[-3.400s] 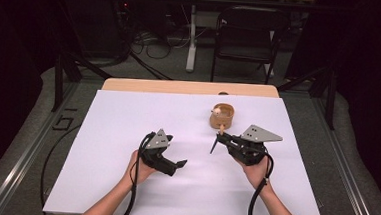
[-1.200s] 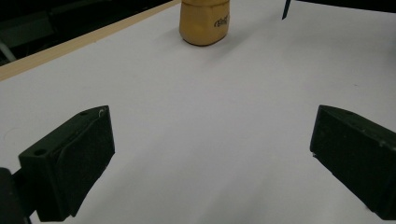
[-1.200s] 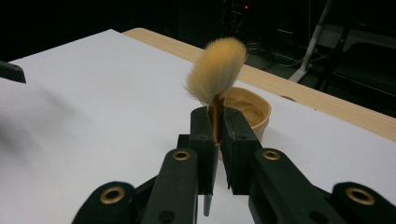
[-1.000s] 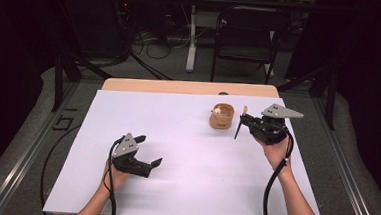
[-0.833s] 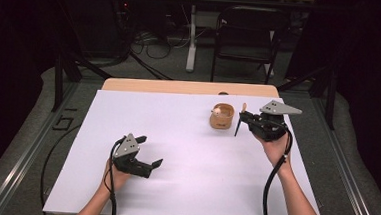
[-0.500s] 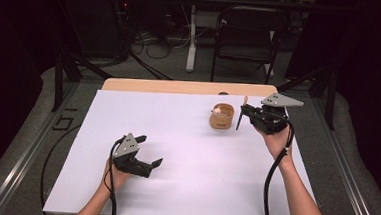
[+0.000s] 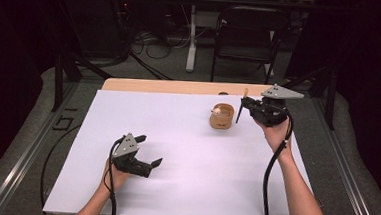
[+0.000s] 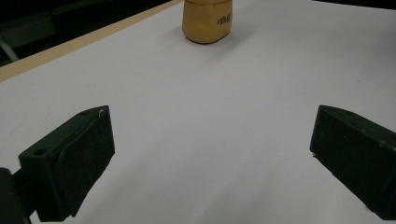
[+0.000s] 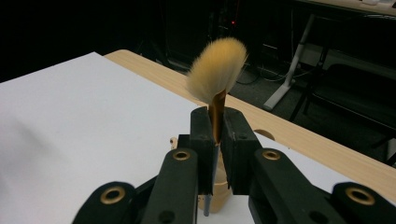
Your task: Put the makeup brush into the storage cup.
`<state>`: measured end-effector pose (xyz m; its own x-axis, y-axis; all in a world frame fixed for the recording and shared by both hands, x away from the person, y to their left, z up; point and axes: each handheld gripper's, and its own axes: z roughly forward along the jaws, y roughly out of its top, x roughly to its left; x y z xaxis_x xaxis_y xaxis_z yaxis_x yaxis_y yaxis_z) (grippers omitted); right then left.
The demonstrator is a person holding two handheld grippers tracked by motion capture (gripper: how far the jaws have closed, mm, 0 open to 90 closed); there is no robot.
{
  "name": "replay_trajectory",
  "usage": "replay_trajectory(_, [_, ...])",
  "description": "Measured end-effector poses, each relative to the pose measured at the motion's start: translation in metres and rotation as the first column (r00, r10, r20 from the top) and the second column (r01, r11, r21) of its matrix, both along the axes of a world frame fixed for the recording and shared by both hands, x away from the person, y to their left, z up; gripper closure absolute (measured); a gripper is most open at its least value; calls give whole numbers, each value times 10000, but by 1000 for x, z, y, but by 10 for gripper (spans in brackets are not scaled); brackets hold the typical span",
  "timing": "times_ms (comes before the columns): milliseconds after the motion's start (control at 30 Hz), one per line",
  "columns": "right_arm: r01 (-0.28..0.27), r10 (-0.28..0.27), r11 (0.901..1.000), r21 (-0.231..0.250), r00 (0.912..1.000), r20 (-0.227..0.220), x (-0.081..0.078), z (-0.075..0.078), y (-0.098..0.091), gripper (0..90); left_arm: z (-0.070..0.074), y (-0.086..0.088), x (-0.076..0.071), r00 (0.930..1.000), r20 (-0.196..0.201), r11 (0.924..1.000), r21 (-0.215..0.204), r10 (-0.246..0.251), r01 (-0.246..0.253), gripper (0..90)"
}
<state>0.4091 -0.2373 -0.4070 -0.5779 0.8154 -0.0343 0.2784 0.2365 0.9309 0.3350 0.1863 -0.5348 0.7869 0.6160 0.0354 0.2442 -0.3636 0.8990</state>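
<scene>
High view: the right gripper [image 7: 249,105] is held up above the far right part of the counter [image 7: 185,152], just to the right of a small tan holder [image 7: 222,116] that stands on the white sheet covering the counter. Its jaws are closed on a brush [image 7: 242,104], which sits upright in the grip, with the pale bristle end poking up above the jaws and the dark handle hanging below them, slanting down toward the holder's right side without touching it. The right hand [image 7: 272,133] grips the gripper body from below, and its cable trails down along the forearm. The left gripper [image 7: 149,150] rests low on the near left part of the counter, well apart from the holder, with the left hand [image 7: 114,175] behind it and its jaws spread wide with nothing between them. In the right gripper view, the right gripper [image 9: 215,135] has both black jaws pressed against the brush [image 9: 217,74], clamping its amber ferrule, and the fluffy golden bristles fan out above, tilted slightly to the right; the holder [image 9: 219,189] shows partly behind and below the jaws, and the wooden edge of the counter [image 9: 299,135] runs across behind. In the left gripper view, the left gripper [image 8: 210,154] has its two jaws far apart over bare white sheet, and the holder [image 8: 207,21] stands upright well ahead of them, near the far edge.
</scene>
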Motion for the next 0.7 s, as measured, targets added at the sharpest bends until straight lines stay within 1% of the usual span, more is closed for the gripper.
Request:
replay_trajectory(133, [40, -39, 10000, -89, 9999, 142, 4, 4, 2, 839, -1, 0, 1, 10000, 24, 10000, -35, -27, 27, 0])
replay_trajectory(200, [42, -41, 10000, -51, 9998, 187, 6, 7, 4, 839, -1, 1, 1, 10000, 15, 10000, 10, 4, -4, 0])
replay_trajectory(267, [19, -19, 10000, 5, 9997, 257, 7, 10, 6, 839, -1, 1, 1, 10000, -6, 10000, -43, -9, 9, 0])
replay_trajectory(433, [28, -25, 10000, -78, 9994, 342, 13, 13, 11, 839, 0, 0, 0, 10000, 39, 10000, -63, -38, 39, 0])
replay_trajectory(533, [68, -69, 10000, 20, 9988, 488, 16, 15, 12, 839, 0, 0, 0, 10000, 60, 10000, -84, -47, 47, 0])
replay_trajectory(667, [80, -75, 9999, -92, 9989, 463, 21, 18, 14, 839, 0, 1, 0, 9999, 117, 10000, -67, 7, -6, 0])
replay_trajectory(700, [102, -96, 9999, -96, 9986, 528, 22, 19, 15, 839, 0, 0, 0, 9999, 104, 10000, -74, 4, -3, 0])
